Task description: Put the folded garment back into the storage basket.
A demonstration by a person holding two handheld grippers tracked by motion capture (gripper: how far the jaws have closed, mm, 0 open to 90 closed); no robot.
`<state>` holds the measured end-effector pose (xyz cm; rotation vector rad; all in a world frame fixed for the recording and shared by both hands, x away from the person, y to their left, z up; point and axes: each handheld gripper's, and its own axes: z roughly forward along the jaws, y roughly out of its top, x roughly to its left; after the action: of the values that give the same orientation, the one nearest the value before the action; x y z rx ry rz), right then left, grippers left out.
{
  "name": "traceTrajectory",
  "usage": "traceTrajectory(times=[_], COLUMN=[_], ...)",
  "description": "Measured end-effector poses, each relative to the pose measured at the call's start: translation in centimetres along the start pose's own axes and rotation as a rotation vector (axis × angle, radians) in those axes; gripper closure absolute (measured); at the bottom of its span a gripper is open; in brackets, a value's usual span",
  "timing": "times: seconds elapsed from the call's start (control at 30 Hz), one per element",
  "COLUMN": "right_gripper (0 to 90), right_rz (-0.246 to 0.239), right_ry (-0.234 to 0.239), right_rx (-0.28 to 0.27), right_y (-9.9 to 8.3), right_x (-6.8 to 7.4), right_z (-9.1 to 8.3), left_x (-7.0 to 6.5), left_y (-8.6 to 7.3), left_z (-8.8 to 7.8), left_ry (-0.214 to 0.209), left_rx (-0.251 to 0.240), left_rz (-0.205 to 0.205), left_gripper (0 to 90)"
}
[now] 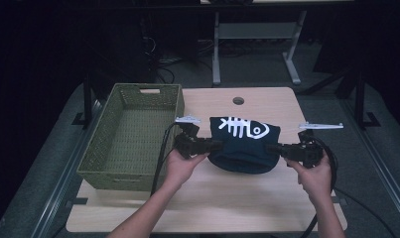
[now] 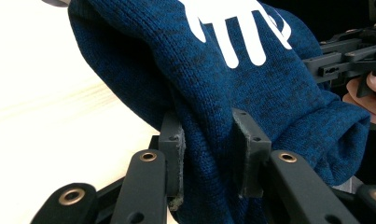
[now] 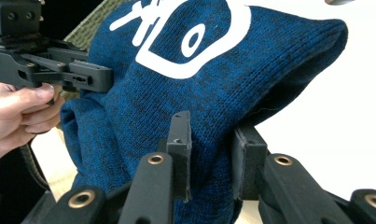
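a soft, light, floppy blue knit hat (image 1: 243, 144) with a white fish-bone print is held just above the wooden table (image 1: 212, 198), beside a green woven basket (image 1: 133, 134), pinched at its opposite edges by the closed left gripper (image 1: 216, 145) and right gripper (image 1: 271, 148), where thick folds likely hold best.

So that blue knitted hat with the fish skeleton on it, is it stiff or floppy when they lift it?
Probably floppy: the blue knitted hat sags between the left gripper and the right gripper. Its coarse knit likely resists slipping, and it looks light and unbreakable.
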<state>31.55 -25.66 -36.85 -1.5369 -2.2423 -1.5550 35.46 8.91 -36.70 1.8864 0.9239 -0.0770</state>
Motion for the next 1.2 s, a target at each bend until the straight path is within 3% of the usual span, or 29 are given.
traceTrajectory(times=[0.27,0.77,1.2], right_gripper=[72.4,72.5,72.6], right_rz=[-0.006,0.016,-0.013], right_ry=[0.033,0.101,0.127], right_rx=[-0.009,-0.023,-0.005], right_y=[1.6,3.1,4.6], right_x=[1.1,2.7,4.2], right_z=[0.0,0.8,2.0], left_x=[0.4,1.6,2.8], left_y=[0.9,1.3,1.8], left_z=[-1.7,-4.1,-6.3], left_ry=[-0.003,-0.028,-0.042], left_rx=[-0.02,-0.045,-0.064], left_rz=[0.003,-0.032,-0.057], left_gripper=[68.7,68.6,68.6])
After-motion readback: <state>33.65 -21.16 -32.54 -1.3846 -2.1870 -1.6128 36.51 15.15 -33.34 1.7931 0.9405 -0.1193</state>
